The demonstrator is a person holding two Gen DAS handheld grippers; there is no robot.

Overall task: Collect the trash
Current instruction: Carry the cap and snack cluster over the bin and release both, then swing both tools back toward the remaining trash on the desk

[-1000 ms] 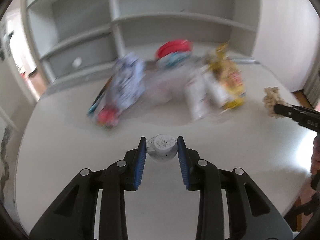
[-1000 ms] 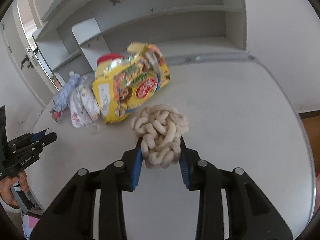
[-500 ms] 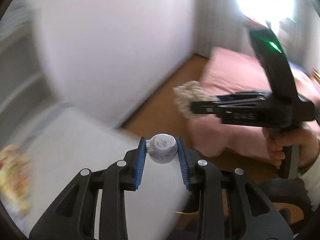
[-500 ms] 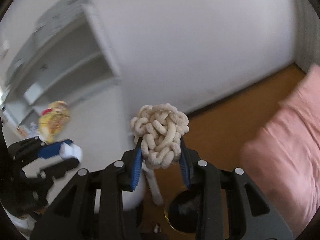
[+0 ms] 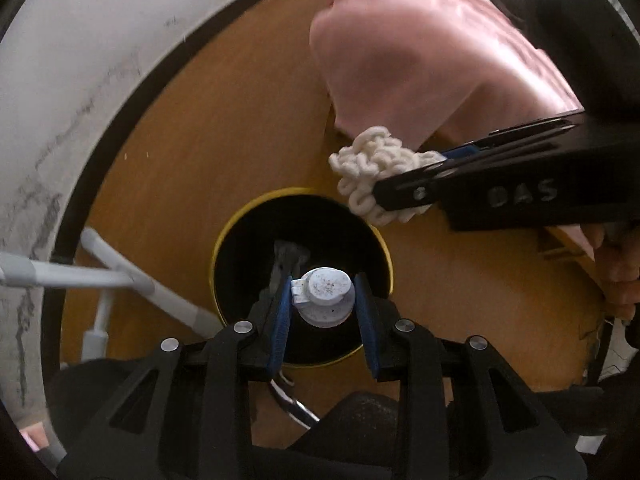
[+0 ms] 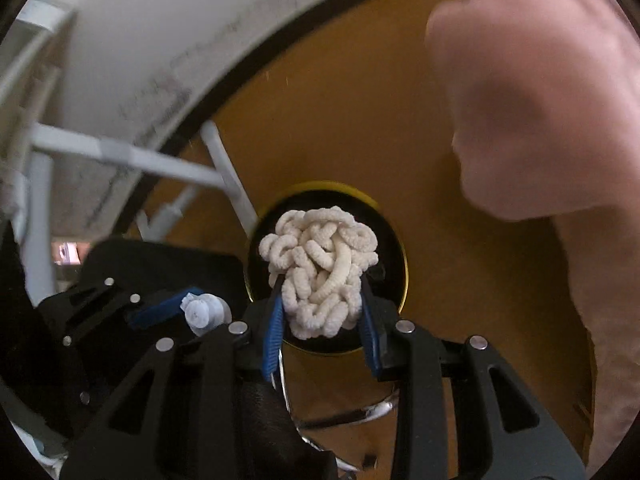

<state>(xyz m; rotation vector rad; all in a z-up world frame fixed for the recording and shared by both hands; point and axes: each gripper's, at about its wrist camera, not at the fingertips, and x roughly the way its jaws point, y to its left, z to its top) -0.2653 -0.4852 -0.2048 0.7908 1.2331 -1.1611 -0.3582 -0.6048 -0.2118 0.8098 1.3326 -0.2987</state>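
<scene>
My left gripper (image 5: 323,300) is shut on a small white bottle cap (image 5: 325,295) and points down over the black bin with a yellow rim (image 5: 224,236) on the wooden floor. My right gripper (image 6: 320,304) is shut on a clump of cream puffed snack curls (image 6: 320,268), held over the same bin (image 6: 394,240). In the left wrist view the snack clump (image 5: 372,164) hangs just beyond the bin's upper right rim. In the right wrist view the left gripper (image 6: 176,304) with the cap (image 6: 204,312) sits at lower left.
White table legs (image 5: 120,276) stand left of the bin, with a scuffed white wall (image 5: 80,60) behind them. A pink bedcover (image 5: 420,52) lies at the upper right. A person's hand (image 5: 616,272) holds the right gripper. A black chair part (image 5: 352,420) lies below the bin.
Both grippers swung away from the table and tipped downward. They now hang over the bin on the floor, each holding the same item as before.
</scene>
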